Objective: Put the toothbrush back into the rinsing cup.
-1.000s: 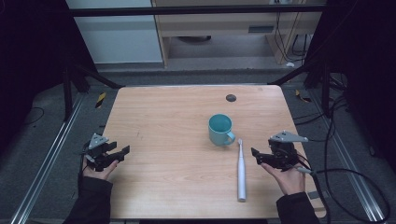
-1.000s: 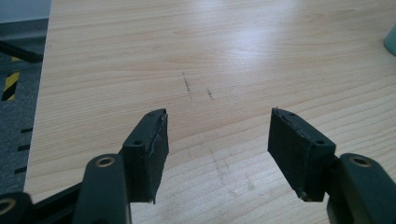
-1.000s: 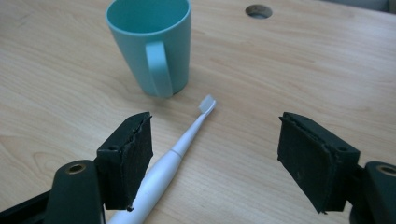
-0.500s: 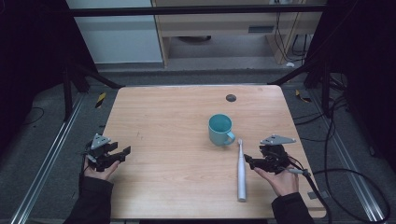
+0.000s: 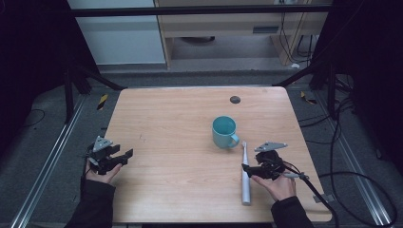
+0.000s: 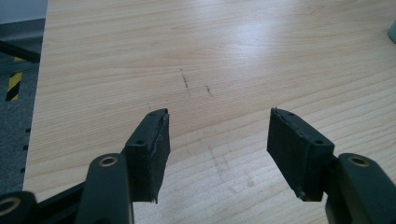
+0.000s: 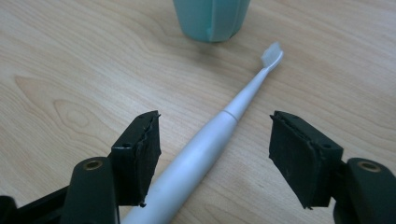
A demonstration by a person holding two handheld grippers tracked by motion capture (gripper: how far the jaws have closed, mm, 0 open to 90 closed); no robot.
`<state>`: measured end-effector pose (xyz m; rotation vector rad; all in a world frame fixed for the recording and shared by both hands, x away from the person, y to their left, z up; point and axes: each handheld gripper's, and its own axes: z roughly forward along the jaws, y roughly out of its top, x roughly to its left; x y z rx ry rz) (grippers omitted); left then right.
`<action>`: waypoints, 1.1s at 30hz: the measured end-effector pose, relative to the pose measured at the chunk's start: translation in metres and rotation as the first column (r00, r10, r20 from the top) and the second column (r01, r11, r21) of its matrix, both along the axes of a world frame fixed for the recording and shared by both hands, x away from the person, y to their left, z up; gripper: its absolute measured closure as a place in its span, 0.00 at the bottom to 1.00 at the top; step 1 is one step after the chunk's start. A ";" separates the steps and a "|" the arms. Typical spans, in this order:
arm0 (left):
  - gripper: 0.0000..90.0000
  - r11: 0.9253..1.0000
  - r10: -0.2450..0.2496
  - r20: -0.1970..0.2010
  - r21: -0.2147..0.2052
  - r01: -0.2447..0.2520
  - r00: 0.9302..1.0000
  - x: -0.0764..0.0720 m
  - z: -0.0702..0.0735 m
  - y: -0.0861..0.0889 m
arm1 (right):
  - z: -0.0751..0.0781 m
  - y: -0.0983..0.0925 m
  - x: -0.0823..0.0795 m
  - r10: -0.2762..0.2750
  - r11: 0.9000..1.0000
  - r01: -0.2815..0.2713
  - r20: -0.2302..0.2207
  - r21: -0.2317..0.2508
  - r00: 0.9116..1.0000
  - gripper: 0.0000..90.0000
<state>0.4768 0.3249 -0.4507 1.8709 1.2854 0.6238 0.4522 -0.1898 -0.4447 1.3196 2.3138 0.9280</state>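
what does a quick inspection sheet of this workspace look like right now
surface: wooden table, faint scuff marks.
job's things: white electric toothbrush lying flat, head toward teal mug, which is upright.
clutter: small dark disc near far edge.
grippers: right gripper has been closing, toothbrush handle between its fingers, not yet pinched; left gripper open, nothing between.
cables: black cable trailing from right gripper.
surroundings: dark frame, grey floor, cabinets behind.

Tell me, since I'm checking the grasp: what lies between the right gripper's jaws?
The electric toothbrush handle lies between the right gripper jaws, untouched, in the right gripper view.
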 end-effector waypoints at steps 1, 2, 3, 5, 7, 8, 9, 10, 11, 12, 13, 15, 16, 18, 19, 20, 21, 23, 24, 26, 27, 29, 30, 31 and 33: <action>0.43 1.000 0.000 0.000 0.000 0.000 1.000 0.000 0.000 0.000 | -0.002 0.001 0.000 0.008 1.000 -0.008 -0.001 -0.006 1.000 0.39; 0.43 1.000 -0.001 0.000 0.000 0.001 1.000 0.000 0.000 0.000 | -0.003 0.002 0.000 0.008 1.000 -0.008 -0.011 -0.006 1.000 0.39; 0.43 1.000 0.000 0.000 0.000 0.000 1.000 0.000 0.000 0.000 | -0.005 0.003 0.001 0.012 1.000 -0.012 -0.014 -0.007 1.000 0.40; 0.43 1.000 -0.001 -0.002 0.001 0.001 1.000 0.000 0.000 0.000 | -0.008 0.005 0.001 0.016 1.000 -0.017 -0.028 -0.016 0.999 0.40; 0.43 1.000 -0.001 -0.004 -0.002 0.001 1.000 0.000 0.000 0.000 | -0.010 0.007 0.002 0.019 0.999 -0.020 -0.039 -0.028 0.999 0.41; 0.43 1.000 -0.001 -0.004 -0.002 0.001 1.000 0.000 0.000 0.000 | -0.012 0.008 0.002 0.022 0.999 -0.024 -0.043 -0.034 0.999 0.41; 0.43 1.000 -0.002 -0.005 -0.001 0.002 1.000 0.000 0.000 0.000 | -0.013 0.008 0.002 0.021 0.999 -0.023 -0.056 -0.039 0.998 0.42; 0.43 1.000 -0.001 -0.005 -0.002 0.001 1.000 0.000 0.000 0.000 | -0.014 0.009 0.002 0.016 0.999 -0.019 -0.060 -0.046 0.998 0.42; 0.43 1.000 -0.001 -0.005 -0.002 0.001 1.000 0.000 0.000 0.000 | -0.016 0.010 0.002 0.015 0.998 -0.018 -0.065 -0.052 0.998 0.42; 0.43 1.000 -0.002 -0.004 0.001 0.002 1.000 0.000 0.000 0.000 | -0.017 0.011 0.002 0.014 0.998 -0.018 -0.069 -0.055 0.997 0.43; 0.43 1.000 -0.002 -0.004 0.001 0.002 1.000 0.000 0.000 0.000 | -0.018 0.012 0.002 0.014 0.998 -0.018 -0.079 -0.058 0.997 0.43; 0.43 1.000 -0.002 -0.006 -0.001 0.002 1.000 0.000 0.000 0.000 | -0.020 0.013 0.002 0.018 0.998 -0.023 -0.088 -0.061 0.996 0.44; 0.43 1.000 -0.002 -0.006 -0.002 0.002 1.000 0.000 0.000 0.000 | -0.021 0.014 0.002 0.017 0.998 -0.023 -0.098 -0.060 0.995 0.44; 0.43 1.000 -0.003 -0.005 0.001 0.003 1.000 0.000 0.000 0.000 | -0.024 0.016 0.003 0.022 0.997 -0.029 -0.111 -0.069 0.994 0.45; 0.43 1.000 -0.004 -0.005 0.001 0.004 1.000 0.000 0.000 0.000 | -0.025 0.016 0.003 0.025 0.997 -0.033 -0.115 -0.072 0.993 0.45; 0.43 1.000 -0.003 -0.005 0.001 0.003 1.000 0.000 0.000 0.000 | -0.025 0.016 0.003 0.024 0.997 -0.033 -0.123 -0.072 0.992 0.45; 0.43 1.000 -0.003 -0.006 0.001 0.003 1.000 0.000 0.000 0.000 | -0.026 0.017 0.003 0.021 0.997 -0.031 -0.128 -0.077 0.992 0.46; 0.43 1.000 -0.004 -0.007 0.002 0.004 1.000 0.000 0.000 0.000 | -0.027 0.017 0.004 0.024 0.996 -0.036 -0.133 -0.084 0.991 0.46; 0.43 1.000 -0.005 -0.007 0.002 0.005 1.000 0.000 -0.001 0.000 | -0.028 0.017 0.004 0.022 0.995 -0.034 -0.135 -0.089 0.991 0.47; 0.43 1.000 -0.005 -0.008 0.001 0.005 1.000 0.000 -0.001 0.000 | -0.029 0.018 0.004 0.018 0.995 -0.032 -0.146 -0.096 0.989 0.47; 0.43 1.000 -0.005 -0.008 0.001 0.005 1.000 0.000 0.000 0.000 | -0.030 0.018 0.004 0.020 0.995 -0.034 -0.146 -0.095 0.989 0.47; 0.43 1.000 -0.005 -0.007 0.001 0.005 1.000 0.000 0.000 0.000 | -0.030 0.018 0.005 0.022 0.995 -0.037 -0.152 -0.094 0.988 0.49; 0.43 1.000 -0.005 -0.007 0.001 0.005 1.000 0.000 0.000 0.000 | -0.031 0.018 0.005 0.020 0.995 -0.035 -0.152 -0.096 0.988 0.50; 0.43 1.000 -0.006 -0.007 0.001 0.006 1.000 0.000 0.000 0.000 | -0.030 0.018 0.005 0.019 0.994 -0.035 -0.156 -0.101 0.988 0.51; 0.43 1.000 -0.007 -0.007 0.003 0.007 1.000 0.001 0.000 0.000 | -0.031 0.018 0.005 0.018 0.993 -0.036 -0.159 -0.110 0.987 0.53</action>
